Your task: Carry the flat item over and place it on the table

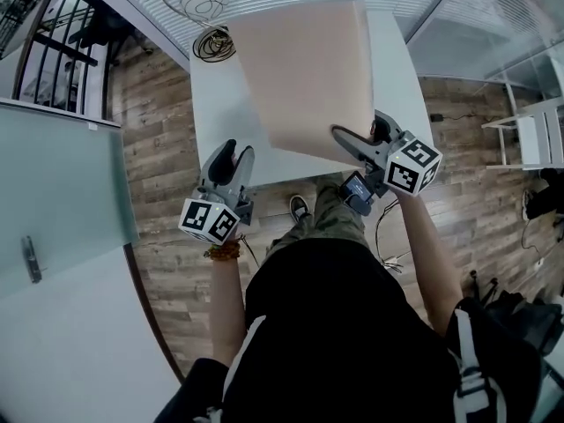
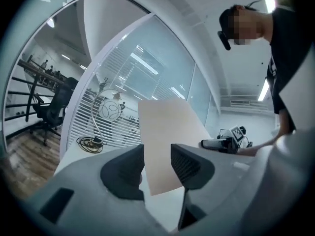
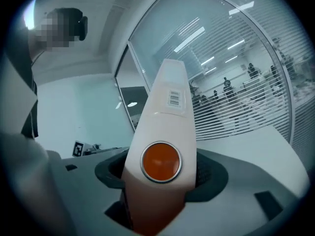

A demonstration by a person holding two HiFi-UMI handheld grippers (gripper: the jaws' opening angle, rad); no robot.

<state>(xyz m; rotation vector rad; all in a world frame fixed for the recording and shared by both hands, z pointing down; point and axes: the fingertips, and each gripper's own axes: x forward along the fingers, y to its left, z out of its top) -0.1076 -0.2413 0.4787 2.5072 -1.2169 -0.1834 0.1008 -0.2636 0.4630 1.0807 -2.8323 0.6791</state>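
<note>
the flat item [image 1: 304,69], clamped at its near corner by the right tongs [image 1: 352,141], is held over the table [image 1: 216,122], perhaps touching. it should be lowered level before release. the left tongs [image 1: 233,157] are seen half-open, empty.

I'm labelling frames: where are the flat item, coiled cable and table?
flat item [image 1: 304,77], head view, middle of its top face.
coiled cable [image 1: 203,49], head view, on its loops.
table [image 1: 220,122], head view, bare top.

flat item [image 1: 304,69]: matt, smooth | table [image 1: 220,122]: smooth, slight sheen | floor [image 1: 154,104]: wood planks
</note>
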